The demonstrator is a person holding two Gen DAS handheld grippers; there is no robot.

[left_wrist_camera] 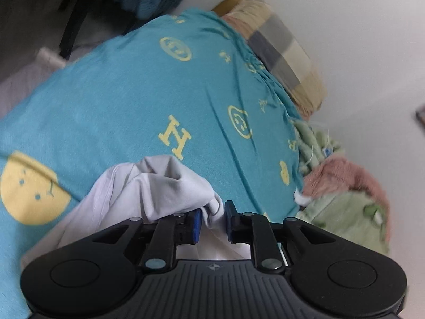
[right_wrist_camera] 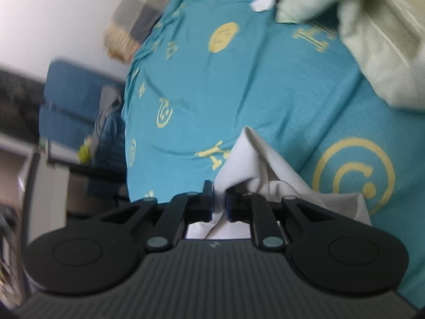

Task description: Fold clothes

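My left tongs sit right under the lens, clamped on a bunched wad of the white garment. My right tongs pinch another fold of the same garment, which rises to a peak at 12 o'clock from the jaws. Cloth fills the gap between both pairs of blue pads.

The garment hangs between my two grips just above the bed, crumpled, with a stitched hem showing at 9 o'clock of the left tongs. It looks like thin, soft cotton jersey, limp and quick to crease.

My worry is that each grip holds a gathered lump, not a clean edge or corner. If I pull the tongs apart, hidden layers could slip out unevenly and any fold would come out skewed. Both views are blurred, so I cannot judge the slack.

Under it lies the teal bedsheet with yellow smiley prints, smooth but wrinkled. At 2 o'clock in the left view sits a checked pillow, at 3 o'clock a fluffy green blanket; trailing cloth could snag there.
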